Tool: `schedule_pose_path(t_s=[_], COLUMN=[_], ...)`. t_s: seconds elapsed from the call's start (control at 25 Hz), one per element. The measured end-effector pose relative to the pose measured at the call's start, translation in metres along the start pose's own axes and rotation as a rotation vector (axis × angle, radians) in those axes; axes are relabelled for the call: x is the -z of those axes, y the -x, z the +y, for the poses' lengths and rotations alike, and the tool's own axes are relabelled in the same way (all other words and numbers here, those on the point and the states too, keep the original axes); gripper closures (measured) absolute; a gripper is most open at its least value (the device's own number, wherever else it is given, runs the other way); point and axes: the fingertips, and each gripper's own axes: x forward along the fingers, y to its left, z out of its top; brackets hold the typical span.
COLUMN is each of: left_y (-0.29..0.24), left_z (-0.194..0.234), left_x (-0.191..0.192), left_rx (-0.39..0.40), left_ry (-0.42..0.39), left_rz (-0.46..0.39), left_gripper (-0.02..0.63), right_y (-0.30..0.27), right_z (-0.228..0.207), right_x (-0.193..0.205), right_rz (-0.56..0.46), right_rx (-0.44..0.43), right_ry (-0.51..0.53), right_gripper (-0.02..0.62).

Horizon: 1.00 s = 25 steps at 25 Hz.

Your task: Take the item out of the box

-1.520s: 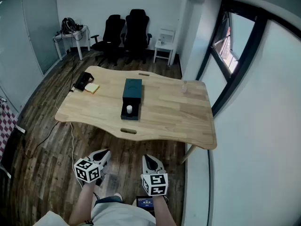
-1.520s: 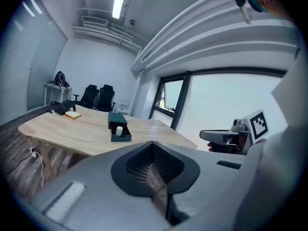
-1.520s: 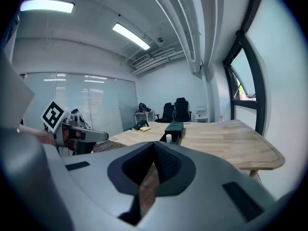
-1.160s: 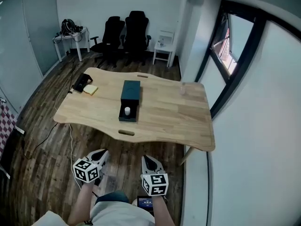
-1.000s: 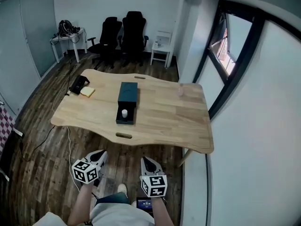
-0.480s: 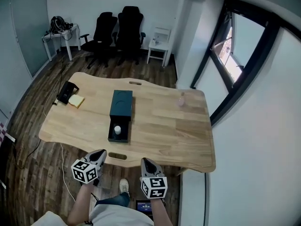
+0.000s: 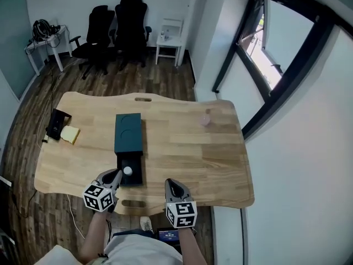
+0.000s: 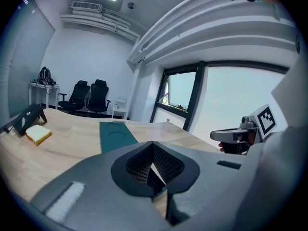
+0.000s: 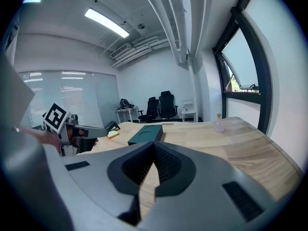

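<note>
I am holding both pairs of jaws pressed together, empty. The small white round item (image 7: pixel 128 170) is lying in the open near end of the long dark-teal rectangular box (image 7: pixel 128 134). My left gripper (image 7: pixel 112 175) is hovering just beside that end, nearer than my right gripper (image 7: pixel 171 183).

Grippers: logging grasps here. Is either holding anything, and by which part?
Nothing held: left gripper and right gripper both have shut, empty jaws; the white item lies in the box.
</note>
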Motion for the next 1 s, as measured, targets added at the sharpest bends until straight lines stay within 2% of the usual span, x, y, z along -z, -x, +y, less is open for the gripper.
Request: schedule_pose_path(t_s=[0.32, 0.68, 1.0], left_y=[-0.021, -0.029, -0.040], left_z=[0.023, 0.026, 0.034], left_x=[-0.010, -0.009, 0.001], left_rx=[-0.004, -0.008, -0.019], left_ry=[0.002, -0.011, 0.009], left_rz=[-0.008, 0.014, 0.034], left_gripper=[0.606, 0.606, 0.606], right_y=[-0.029, -0.042, -0.057], right_z=[0.001, -0.002, -0.004], right_x=[-0.005, -0.002, 0.010], right_rz=[0.018, 0.027, 0.068], right_rx=[-0.013, -0.043, -0.060], right_ry=[0.022, 0.019, 0.039], right_gripper=[0.591, 0.591, 0.591])
